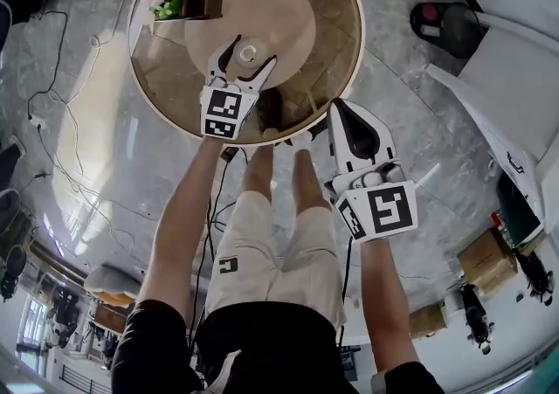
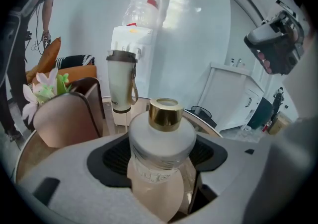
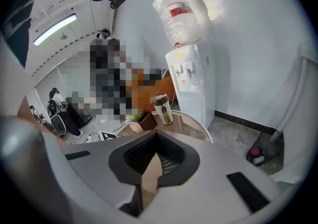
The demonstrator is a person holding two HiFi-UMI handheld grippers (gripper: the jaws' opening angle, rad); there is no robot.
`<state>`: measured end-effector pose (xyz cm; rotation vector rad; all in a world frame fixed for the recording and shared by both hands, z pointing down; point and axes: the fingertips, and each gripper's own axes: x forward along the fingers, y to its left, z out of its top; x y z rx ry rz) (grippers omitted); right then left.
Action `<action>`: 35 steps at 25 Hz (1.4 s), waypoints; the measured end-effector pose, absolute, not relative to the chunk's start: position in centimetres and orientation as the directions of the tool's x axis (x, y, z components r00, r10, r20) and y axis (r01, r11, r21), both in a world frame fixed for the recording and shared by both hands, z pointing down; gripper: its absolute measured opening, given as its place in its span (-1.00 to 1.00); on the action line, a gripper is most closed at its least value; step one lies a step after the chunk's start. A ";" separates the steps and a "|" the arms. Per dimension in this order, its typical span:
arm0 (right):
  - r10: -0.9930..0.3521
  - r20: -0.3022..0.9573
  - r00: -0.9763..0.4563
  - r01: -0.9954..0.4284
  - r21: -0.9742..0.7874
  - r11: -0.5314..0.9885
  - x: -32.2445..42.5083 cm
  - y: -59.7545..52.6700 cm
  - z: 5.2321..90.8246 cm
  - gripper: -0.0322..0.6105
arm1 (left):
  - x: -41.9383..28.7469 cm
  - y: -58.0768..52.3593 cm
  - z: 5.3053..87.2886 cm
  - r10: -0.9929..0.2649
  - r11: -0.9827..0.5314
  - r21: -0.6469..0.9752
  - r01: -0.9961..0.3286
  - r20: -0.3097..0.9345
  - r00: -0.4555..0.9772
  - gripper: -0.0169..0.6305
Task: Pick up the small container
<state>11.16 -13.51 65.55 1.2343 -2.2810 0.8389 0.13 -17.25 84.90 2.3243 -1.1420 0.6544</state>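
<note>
Left gripper view: small container (image 2: 161,143) upright, cap (image 2: 165,113) up, left gripper (image 1: 250,51) clamping it; right gripper (image 3: 155,141) closed.

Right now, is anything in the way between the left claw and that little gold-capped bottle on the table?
Nothing visible is in the way. The small container stands right between the jaws of the left claw, which appear to press against its sides. The flower box and the tumbler stand farther back on the table, clear of the claw.
</note>
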 end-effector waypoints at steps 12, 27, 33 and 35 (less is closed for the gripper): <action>-0.663 0.560 -0.496 -0.866 -0.265 0.423 10.8 -12.3 56.1 -0.89 | -1.0 -15.4 70.5 -0.631 -0.577 0.168 -0.799 0.530 0.567 0.14; -0.764 0.437 -0.476 -0.877 -0.174 0.447 10.0 -12.2 42.5 -0.89 | -1.7 -13.6 50.7 -0.666 -0.560 0.210 -0.801 0.461 0.587 0.14; -0.795 0.360 -0.488 -0.873 -0.184 0.452 10.0 -12.5 36.6 -0.89 | -1.9 -13.4 43.2 -0.694 -0.537 0.235 -0.810 0.423 0.582 0.14; -0.806 0.331 -0.491 -0.871 -0.172 0.460 10.1 -12.8 34.7 -0.89 | -1.9 -13.7 40.9 -0.707 -0.534 0.241 -0.811 0.398 0.584 0.14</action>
